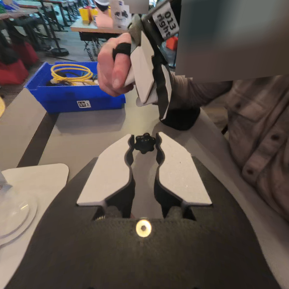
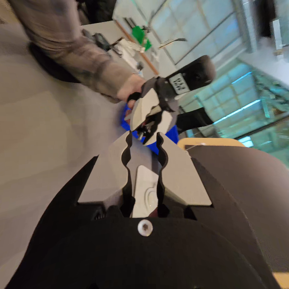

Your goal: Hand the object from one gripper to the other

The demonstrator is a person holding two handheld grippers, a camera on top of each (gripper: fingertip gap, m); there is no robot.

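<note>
blue bin (image 1: 67, 97) on grey table (image 1: 93, 123), holding coiled yellow cable (image 1: 70, 72); white tray (image 1: 39, 176) near left; clear dish (image 1: 14, 214) on it.

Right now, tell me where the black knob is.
In the left wrist view, the black knob sits clamped between the left gripper fingertips, above the grey table, with the blue bin beyond to the left.

The left gripper (image 1: 144, 138) has its fingers closed on a small part at the tips. The right gripper (image 2: 143, 136) points at it, fingers spread, empty.
</note>
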